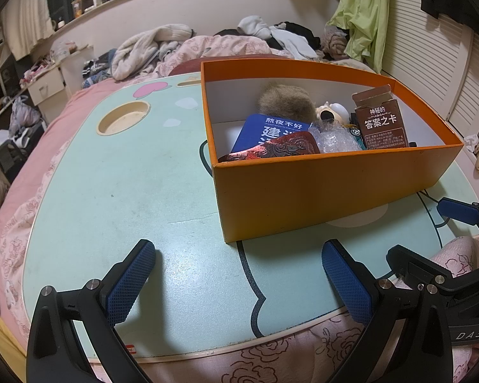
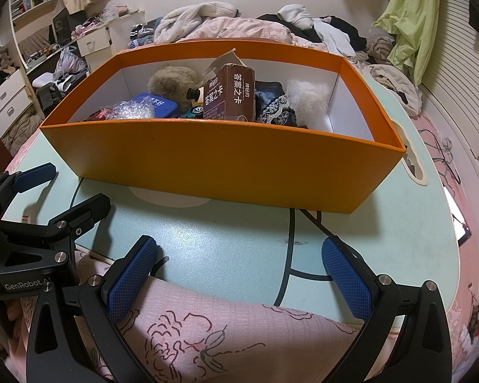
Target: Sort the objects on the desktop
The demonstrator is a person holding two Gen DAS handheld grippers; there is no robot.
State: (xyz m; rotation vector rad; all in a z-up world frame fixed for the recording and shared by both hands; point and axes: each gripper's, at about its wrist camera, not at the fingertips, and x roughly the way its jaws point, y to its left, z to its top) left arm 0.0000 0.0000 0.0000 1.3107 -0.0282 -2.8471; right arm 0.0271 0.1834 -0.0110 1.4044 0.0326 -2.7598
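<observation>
An orange box stands on a pale green lap table. Inside it lie a brown card carton, a blue tin, a grey fur ball, crumpled bubble wrap, a red patterned piece, dark lace fabric and a white fluffy piece. My left gripper hangs open over the table's near edge, left of the box front. My right gripper is open too, nothing between its fingers.
The table rests on a bed with a pink floral cover. It has a round cup recess at its far left. Heaped clothes lie behind. White drawers stand to the left, louvred doors to the right.
</observation>
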